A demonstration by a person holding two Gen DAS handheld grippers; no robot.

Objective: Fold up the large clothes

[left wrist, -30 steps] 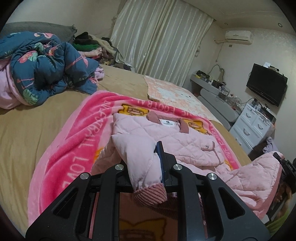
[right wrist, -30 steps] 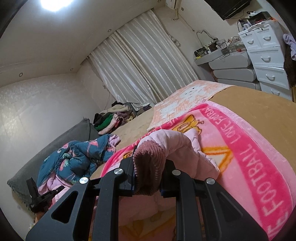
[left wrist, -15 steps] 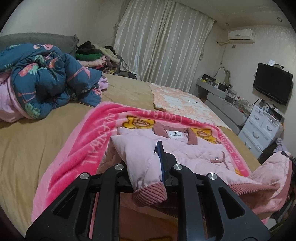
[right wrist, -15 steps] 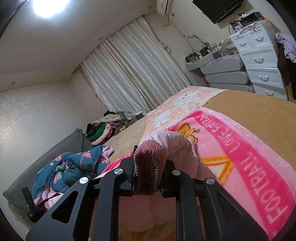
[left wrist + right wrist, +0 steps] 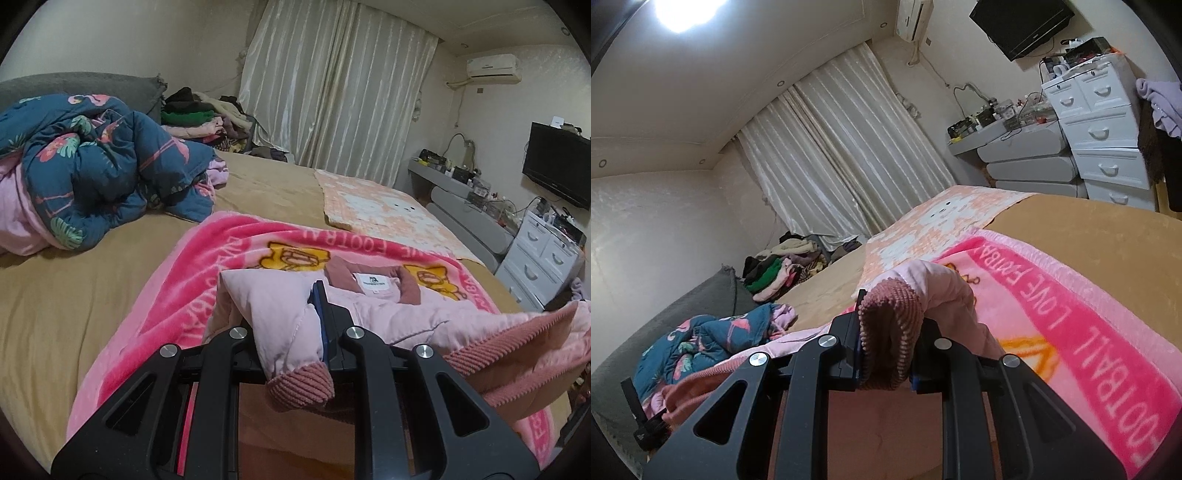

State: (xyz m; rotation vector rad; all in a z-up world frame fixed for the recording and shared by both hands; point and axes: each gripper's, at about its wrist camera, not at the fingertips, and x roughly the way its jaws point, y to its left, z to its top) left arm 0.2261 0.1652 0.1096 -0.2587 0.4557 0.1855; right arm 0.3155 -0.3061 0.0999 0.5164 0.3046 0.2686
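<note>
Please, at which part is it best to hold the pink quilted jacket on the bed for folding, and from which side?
Judging by its pose, grip the pink quilted jacket at its ribbed corduroy hem edge, coming from the bed's near side. The collar lies far away; the hem faces the person. Both left gripper and right gripper hold there.

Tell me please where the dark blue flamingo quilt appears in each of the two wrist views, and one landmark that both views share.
Left wrist: the dark blue flamingo quilt lies bunched at upper left, on the tan bed.
Right wrist: the same quilt sits at lower left, small, above the gripper's frame.
Shared landmark: the cream curtain behind the bed.
</note>
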